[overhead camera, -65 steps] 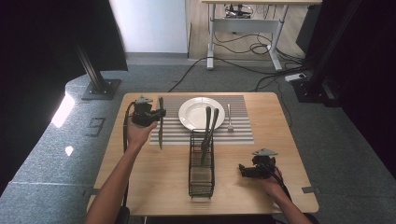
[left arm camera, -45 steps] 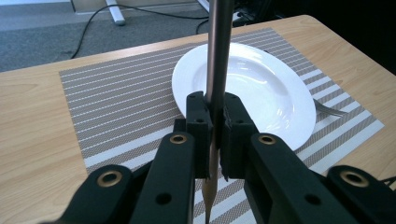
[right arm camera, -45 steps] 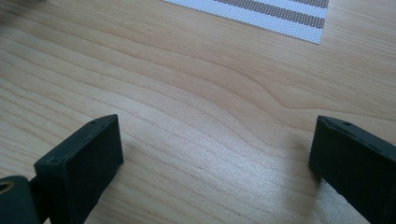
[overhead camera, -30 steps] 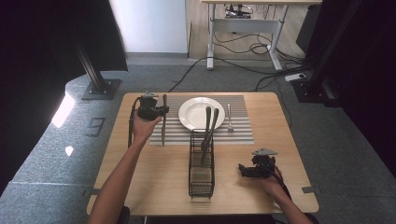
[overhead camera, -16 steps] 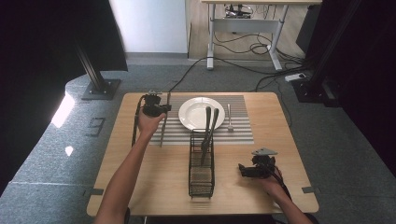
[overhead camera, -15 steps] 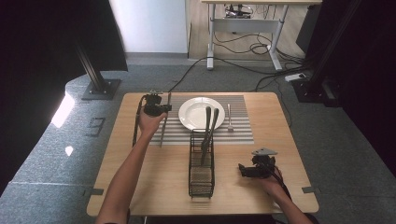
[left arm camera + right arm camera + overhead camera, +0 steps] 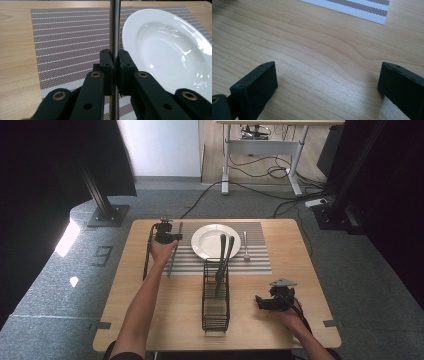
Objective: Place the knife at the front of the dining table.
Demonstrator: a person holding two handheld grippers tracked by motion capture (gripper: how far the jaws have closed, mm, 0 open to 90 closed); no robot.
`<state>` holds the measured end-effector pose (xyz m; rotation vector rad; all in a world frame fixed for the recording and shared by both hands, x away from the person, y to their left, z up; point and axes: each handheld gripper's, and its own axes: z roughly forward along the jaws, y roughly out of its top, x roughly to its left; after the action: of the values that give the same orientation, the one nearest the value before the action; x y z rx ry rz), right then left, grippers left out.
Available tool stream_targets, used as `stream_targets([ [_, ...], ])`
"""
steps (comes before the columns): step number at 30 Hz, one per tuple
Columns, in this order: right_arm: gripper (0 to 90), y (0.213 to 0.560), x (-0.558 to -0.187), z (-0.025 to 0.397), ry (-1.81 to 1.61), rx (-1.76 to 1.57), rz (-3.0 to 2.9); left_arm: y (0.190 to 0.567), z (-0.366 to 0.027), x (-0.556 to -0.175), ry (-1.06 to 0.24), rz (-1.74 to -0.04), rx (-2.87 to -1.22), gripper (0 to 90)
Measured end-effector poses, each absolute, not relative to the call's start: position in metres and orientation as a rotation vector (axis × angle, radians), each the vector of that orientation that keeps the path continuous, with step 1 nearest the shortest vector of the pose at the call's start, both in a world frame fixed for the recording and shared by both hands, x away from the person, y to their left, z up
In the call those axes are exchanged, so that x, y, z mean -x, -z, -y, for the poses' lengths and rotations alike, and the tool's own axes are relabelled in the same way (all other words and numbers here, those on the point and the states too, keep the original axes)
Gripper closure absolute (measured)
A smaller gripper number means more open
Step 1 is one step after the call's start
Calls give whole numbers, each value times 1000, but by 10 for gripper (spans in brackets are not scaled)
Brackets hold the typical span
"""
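Observation:
My left gripper is shut on a long metal utensil, held over the left part of the striped placemat. The utensil runs lengthwise just left of the white plate. My right gripper rests low over the bare wood at the front right, open, its jaws wide apart with nothing between them.
A black wire caddy stands at the table's middle front, two dark utensils leaning out of it toward the plate. A fork lies on the placemat right of the plate. A placemat corner shows ahead of my right gripper.
My left gripper has carried the metal utensil rightward and farther away, from the placemat's left edge to beside the plate. The right gripper has stayed put.

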<state>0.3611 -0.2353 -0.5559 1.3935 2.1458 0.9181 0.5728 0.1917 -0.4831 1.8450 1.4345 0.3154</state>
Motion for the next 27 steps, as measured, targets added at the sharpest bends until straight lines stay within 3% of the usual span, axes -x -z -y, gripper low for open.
stream_targets([
  [27, 24, 556, -362, 235, -921, -1388, -2150, 514, -172, -596, -308, -1539, -1912, 838],
])
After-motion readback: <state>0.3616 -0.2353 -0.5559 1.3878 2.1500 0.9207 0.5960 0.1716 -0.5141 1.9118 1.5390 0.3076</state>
